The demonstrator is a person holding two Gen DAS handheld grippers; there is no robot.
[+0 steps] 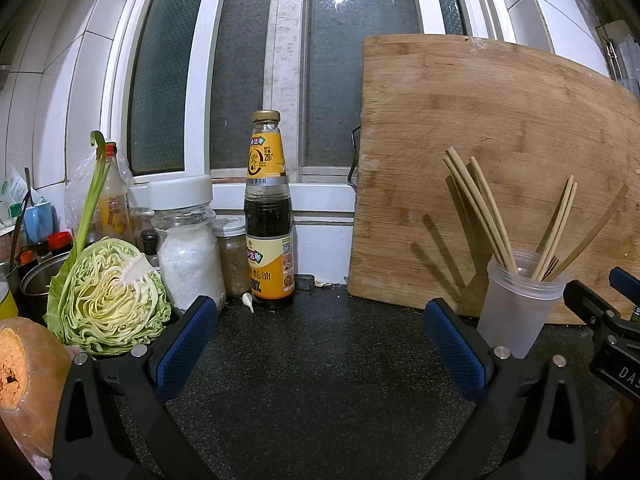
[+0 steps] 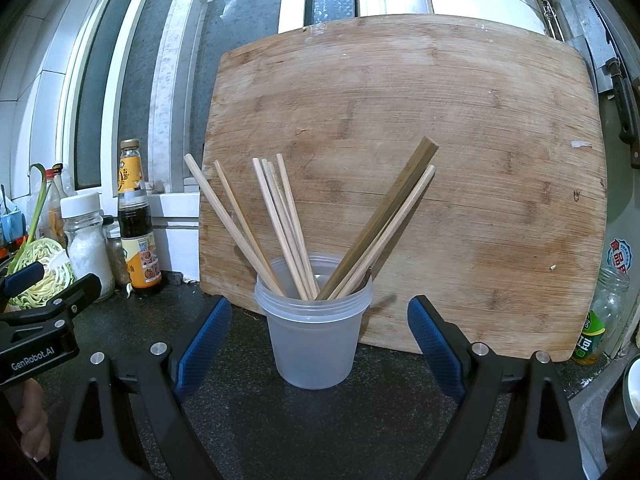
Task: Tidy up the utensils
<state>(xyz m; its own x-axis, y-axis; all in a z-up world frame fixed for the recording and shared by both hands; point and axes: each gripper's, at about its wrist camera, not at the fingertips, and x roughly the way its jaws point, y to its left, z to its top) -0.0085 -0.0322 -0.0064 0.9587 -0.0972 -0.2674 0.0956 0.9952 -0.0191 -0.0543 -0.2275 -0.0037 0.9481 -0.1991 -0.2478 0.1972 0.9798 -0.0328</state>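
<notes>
Right gripper (image 2: 319, 330) fingers wide open and empty before the cup (image 2: 313, 336) of chopsticks (image 2: 280, 224); best close slowly, centred, keeping it upright

"GenRobot.AI" on left hand-held gripper (image 2: 52, 284); sauce bottle (image 1: 269, 216) label: "28", "蚝油".

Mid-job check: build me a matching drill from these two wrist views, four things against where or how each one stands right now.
Things:
1. chopsticks
2. cutting board
3. oyster sauce bottle
4. right gripper

States:
A. leaning upright against the window and wall
B. open, jaws either side of the plastic cup, not touching it
C. standing in the plastic cup, fanned out
D. upright on the counter, between the spice jars and the board

Pairs: 1-C, 2-A, 3-D, 4-B
</notes>
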